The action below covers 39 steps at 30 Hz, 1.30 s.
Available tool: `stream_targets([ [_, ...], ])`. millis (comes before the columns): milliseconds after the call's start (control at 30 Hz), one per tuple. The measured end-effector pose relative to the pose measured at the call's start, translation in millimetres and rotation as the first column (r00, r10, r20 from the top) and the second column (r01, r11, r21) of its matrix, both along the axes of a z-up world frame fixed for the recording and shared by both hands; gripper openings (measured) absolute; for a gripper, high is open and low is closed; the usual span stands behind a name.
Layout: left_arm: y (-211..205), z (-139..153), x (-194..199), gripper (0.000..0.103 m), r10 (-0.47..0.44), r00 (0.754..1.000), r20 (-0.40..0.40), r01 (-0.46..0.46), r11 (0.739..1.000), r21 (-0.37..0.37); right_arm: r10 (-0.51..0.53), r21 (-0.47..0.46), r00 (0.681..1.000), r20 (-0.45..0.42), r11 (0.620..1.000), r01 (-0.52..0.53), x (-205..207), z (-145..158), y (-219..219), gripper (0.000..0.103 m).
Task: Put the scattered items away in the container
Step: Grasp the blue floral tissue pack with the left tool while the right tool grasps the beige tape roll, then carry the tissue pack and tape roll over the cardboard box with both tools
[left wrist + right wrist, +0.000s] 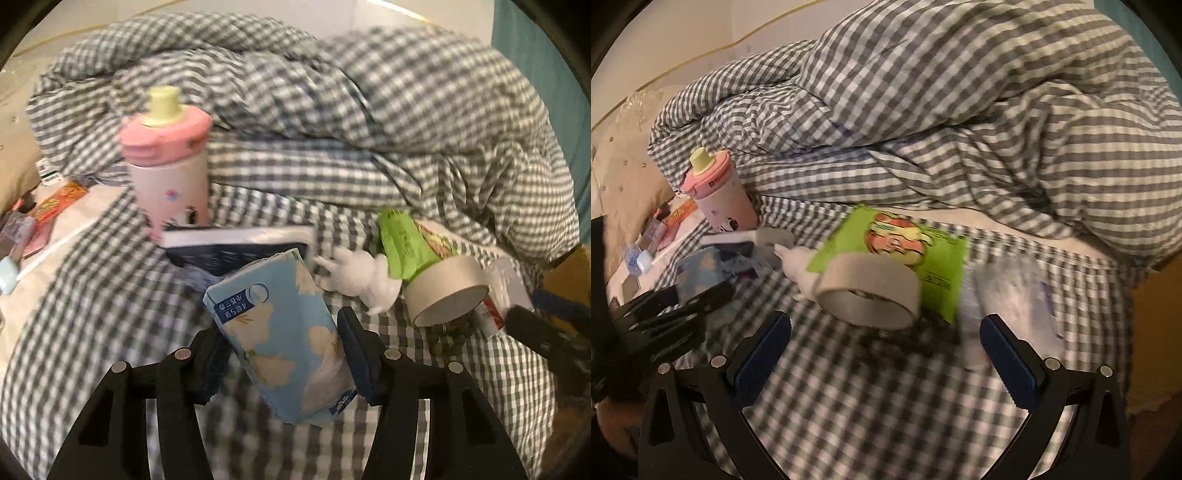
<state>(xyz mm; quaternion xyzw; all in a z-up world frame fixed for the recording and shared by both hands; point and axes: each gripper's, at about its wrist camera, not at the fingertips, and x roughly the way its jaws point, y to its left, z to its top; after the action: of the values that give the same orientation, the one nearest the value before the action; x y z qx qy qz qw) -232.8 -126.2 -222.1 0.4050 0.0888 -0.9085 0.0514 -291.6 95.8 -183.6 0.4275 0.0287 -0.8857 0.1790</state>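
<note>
Bed (110,295): gingham.
Left tongs (284,354): pinching tissue pack (280,332).
Right tongs (886,354): spread near tape (871,291).
Left view only: figurine (354,277).

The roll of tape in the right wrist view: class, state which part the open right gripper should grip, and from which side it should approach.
Grip the roll of tape across its outer band, coming from the near side where the right gripper is. It leans on the green packet with its open core facing the camera, so the curved sides are free for the pads. This is a judgement.
</note>
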Motion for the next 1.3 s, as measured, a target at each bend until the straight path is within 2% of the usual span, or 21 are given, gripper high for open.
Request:
stream_targets([
  [167,-13,17,12,0.057,0.023,0.999,-0.030,-0.023,1.000,-0.017,-0.036,0.002,0.999,0.027,0.999,0.036,-18,-11,-19,0.103],
  [333,-25,23,21,0.057,0.051,0.998,-0.028,-0.051,0.999,-0.012,-0.059,0.006,0.996,0.061,0.998,0.059,-33,-22,-36,0.103],
  [433,-30,22,25,0.057,0.055,0.998,-0.025,-0.055,0.998,-0.004,-0.063,0.054,0.996,0.059,0.997,0.059,-36,-29,-47,0.102],
  [533,-30,23,28,0.057,0.045,0.998,-0.031,-0.046,0.999,-0.010,-0.080,0.100,0.995,0.056,0.992,0.074,-38,-36,-50,0.096],
  [600,-30,25,29,0.057,0.041,0.998,-0.037,-0.042,0.999,-0.012,-0.102,0.119,0.992,0.075,0.989,0.093,-41,-46,-47,0.084],
  [767,-29,28,32,0.057,0.037,0.998,-0.046,-0.037,0.999,-0.002,-0.090,0.091,0.993,0.077,0.992,0.083,-39,-53,-41,0.084],
  [967,-24,33,34,0.057,0.027,0.998,-0.056,-0.027,1.000,-0.007,-0.076,0.052,0.995,0.062,0.996,0.072,-32,-41,-35,0.083],
  [1300,-12,58,45,0.057,0.017,0.995,-0.097,-0.020,1.000,-0.022,-0.060,0.002,0.997,-0.043,0.998,0.060,4,14,-17,0.083],
])
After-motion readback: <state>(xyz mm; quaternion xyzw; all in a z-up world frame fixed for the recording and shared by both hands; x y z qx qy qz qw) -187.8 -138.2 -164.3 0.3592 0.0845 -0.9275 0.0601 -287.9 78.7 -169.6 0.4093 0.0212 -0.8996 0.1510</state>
